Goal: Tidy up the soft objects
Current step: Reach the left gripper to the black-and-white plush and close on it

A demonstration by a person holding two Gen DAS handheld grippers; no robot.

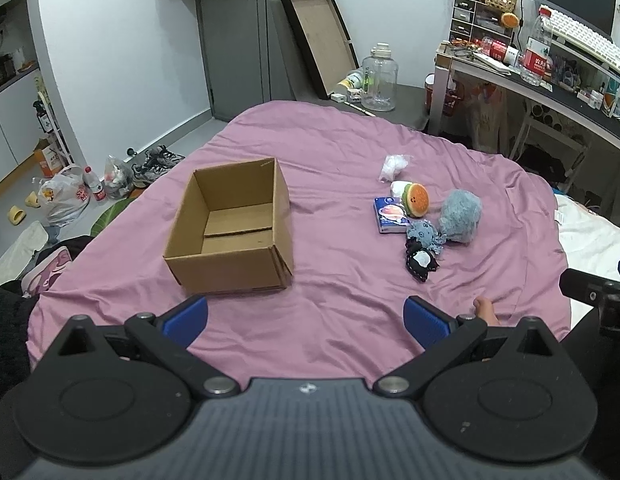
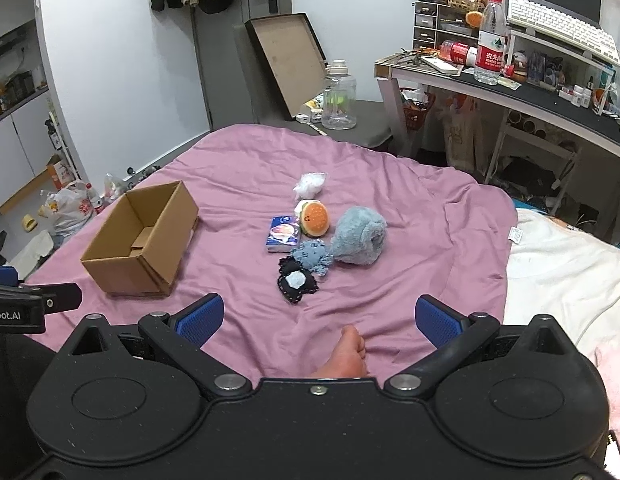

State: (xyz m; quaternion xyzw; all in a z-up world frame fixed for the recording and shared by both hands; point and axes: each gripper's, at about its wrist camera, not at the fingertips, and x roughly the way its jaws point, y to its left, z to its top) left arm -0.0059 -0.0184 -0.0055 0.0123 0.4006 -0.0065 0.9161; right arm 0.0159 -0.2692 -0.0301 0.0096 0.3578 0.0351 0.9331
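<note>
Right claw (image 2: pixel 319 318) spread wide and empty, hovering low over the pink bedsheet (image 2: pixel 410 208). The black plush (image 2: pixel 296 282) lies straight ahead, nearest of the toy cluster. Left claw (image 1: pixel 306 320) gapes empty too, facing the empty cardboard box (image 1: pixel 230 224); toys sit off its right. Right looks better placed.

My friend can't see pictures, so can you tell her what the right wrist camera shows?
An open right gripper hovers over a pink bedsheet, holding nothing. Ahead lies a cluster of soft toys: a burger plush, a fluffy grey-blue plush, a small blue octopus and a black plush. An empty cardboard box sits to their left.
</note>
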